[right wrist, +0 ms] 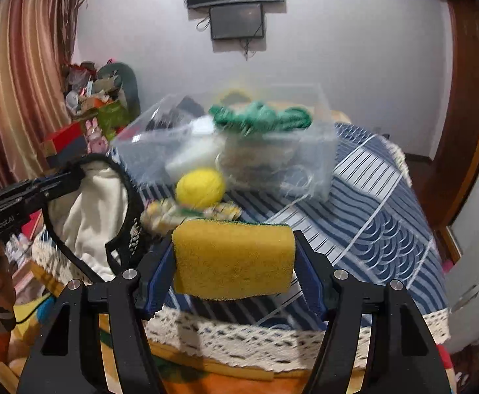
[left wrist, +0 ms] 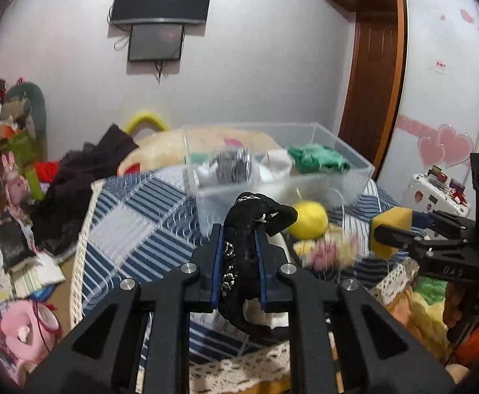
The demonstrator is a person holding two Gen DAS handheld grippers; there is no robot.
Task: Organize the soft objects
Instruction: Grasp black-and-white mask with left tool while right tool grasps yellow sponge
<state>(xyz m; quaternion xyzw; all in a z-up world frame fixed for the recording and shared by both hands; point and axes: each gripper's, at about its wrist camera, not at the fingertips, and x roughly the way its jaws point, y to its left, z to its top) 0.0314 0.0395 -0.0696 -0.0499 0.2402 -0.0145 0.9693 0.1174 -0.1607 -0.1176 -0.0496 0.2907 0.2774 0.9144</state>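
My left gripper (left wrist: 239, 246) is shut on a black beaded fabric piece (left wrist: 242, 229) with white cloth hanging from it; the same piece shows in the right wrist view (right wrist: 131, 226). My right gripper (right wrist: 234, 256) is shut on a yellow sponge (right wrist: 234, 257) with a green scrub side, also seen in the left wrist view (left wrist: 392, 226). A clear plastic box (left wrist: 354, 161) on the table holds green yarn (left wrist: 318, 157) and white and grey soft items. A yellow ball (left wrist: 308, 218) and a small multicoloured soft piece (left wrist: 326, 251) lie in front of the box.
The table has a blue and white striped cloth (left wrist: 134, 229) with a lace edge (right wrist: 272, 338). Dark clothes (left wrist: 75, 180) and clutter pile up at the left. A wardrobe door (left wrist: 443, 82) stands at the right. Screens (left wrist: 160, 0) hang on the far wall.
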